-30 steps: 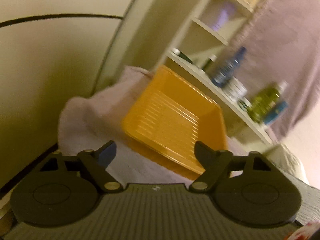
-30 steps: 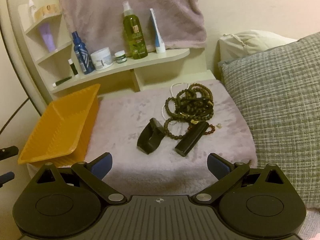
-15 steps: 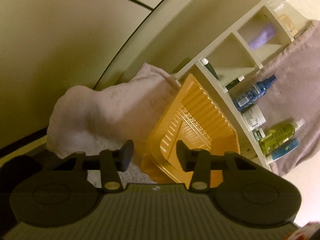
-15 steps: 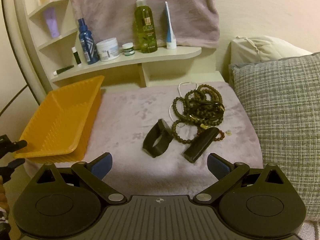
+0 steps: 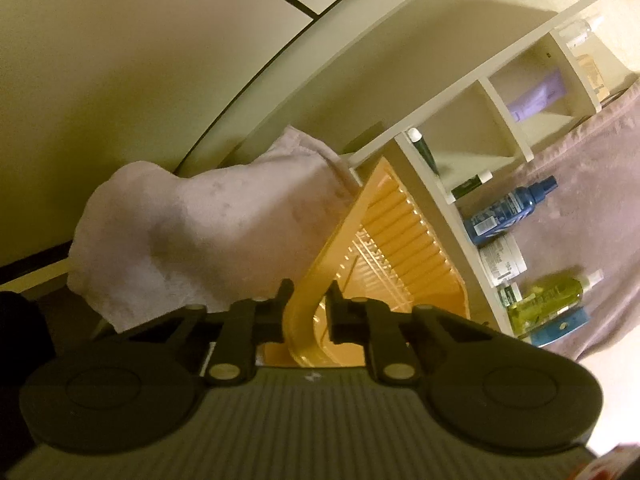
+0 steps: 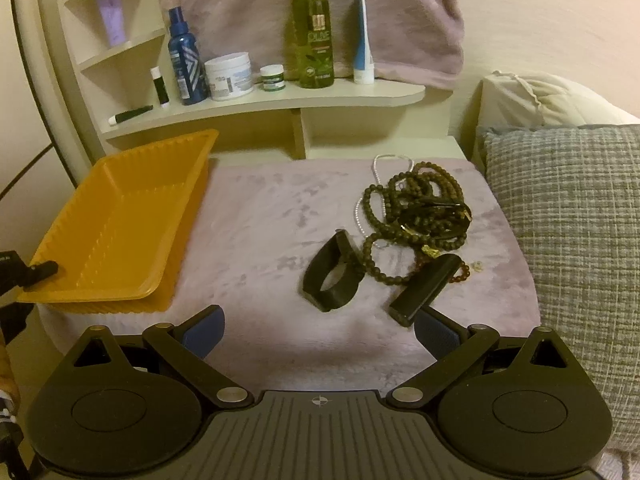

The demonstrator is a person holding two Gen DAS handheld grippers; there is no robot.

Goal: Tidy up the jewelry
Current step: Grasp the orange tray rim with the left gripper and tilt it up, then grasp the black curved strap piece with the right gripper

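Note:
An orange tray (image 6: pixel 120 216) sits at the left edge of a mauve fleece-covered table (image 6: pixel 260 216). My left gripper (image 5: pixel 307 304) is shut on the tray's near corner rim (image 5: pixel 316 280); its fingertips (image 6: pixel 38 274) show at the tray's left corner in the right wrist view. A tangle of dark bead necklaces (image 6: pixel 416 212) with a white pearl strand (image 6: pixel 378 168) lies right of centre. A black band (image 6: pixel 332 276) and a black case (image 6: pixel 424 290) lie in front of it. My right gripper (image 6: pixel 318 326) is open and empty, hovering before the black band.
A cream shelf (image 6: pixel 260 106) behind the table holds a blue spray bottle (image 6: pixel 184 60), a white jar (image 6: pixel 230 76), a green bottle (image 6: pixel 312 36) and a tube (image 6: pixel 362 44). A grey woven pillow (image 6: pixel 576 240) lies at the right. A wall is at the left.
My left gripper has closed from wide open onto the tray's corner rim. My right gripper has moved forward and lower toward the black band, staying open.

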